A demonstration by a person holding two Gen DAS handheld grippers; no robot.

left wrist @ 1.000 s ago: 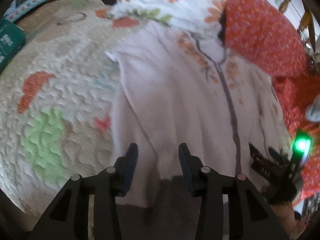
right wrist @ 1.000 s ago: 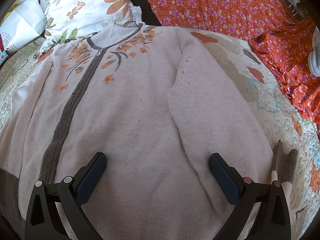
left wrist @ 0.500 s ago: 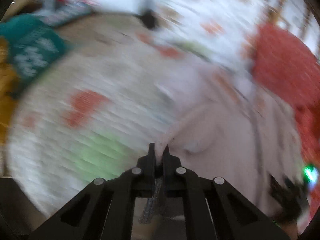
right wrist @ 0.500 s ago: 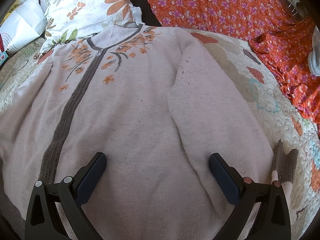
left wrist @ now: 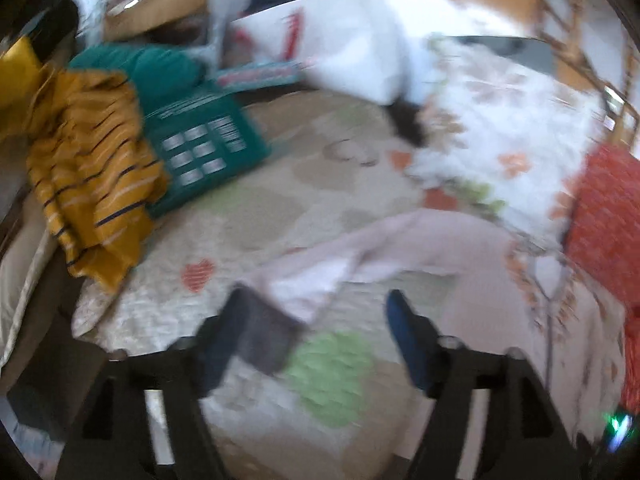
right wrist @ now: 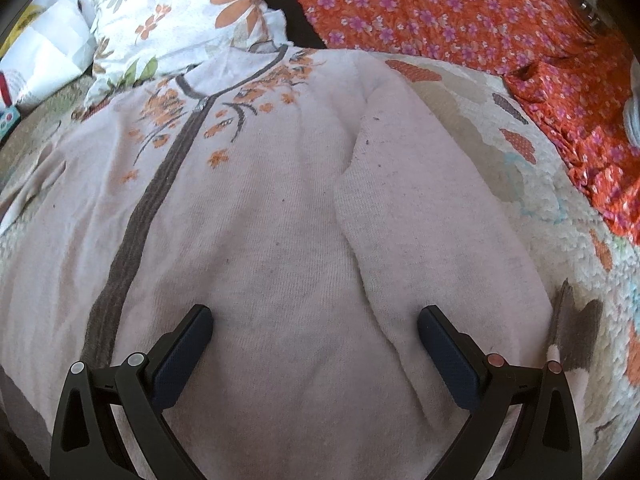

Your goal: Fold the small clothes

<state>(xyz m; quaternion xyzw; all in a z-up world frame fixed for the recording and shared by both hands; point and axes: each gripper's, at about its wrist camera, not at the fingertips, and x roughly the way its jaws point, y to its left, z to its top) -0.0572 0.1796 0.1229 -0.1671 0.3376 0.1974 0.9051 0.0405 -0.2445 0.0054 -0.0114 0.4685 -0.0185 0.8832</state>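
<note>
A pale pink knitted cardigan (right wrist: 280, 220) with a brown front band and orange flower embroidery lies spread face-up across a cream quilted bedspread (right wrist: 532, 200) printed with hearts and patches, filling the centre of the right wrist view. Its collar points to the upper left of that frame, toward a white pillow with orange flowers (right wrist: 180, 12); one sleeve lies folded down along the body on the right side. An orange floral-print cloth (right wrist: 460, 12) covers the upper right corner.

The right gripper (right wrist: 316, 340) hovers low over the cardigan's lower body, its jaws spread wide with only flat knit below them, pinching nothing.

The left wrist view is blurred by motion. The left gripper (left wrist: 312, 320) sits at the bottom of the frame, its jaws opening; the other pink sleeve (left wrist: 320, 272) trails from the cardigan toward them, and its dark brown cuff (left wrist: 268, 332) hangs at the left jaw, though the blur leaves unclear whether it touches the pad. In the upper left of that frame lie a mustard yellow striped garment (left wrist: 92, 172) and a teal printed box (left wrist: 200, 148), with a white bag (left wrist: 340, 40) beyond them.
</note>
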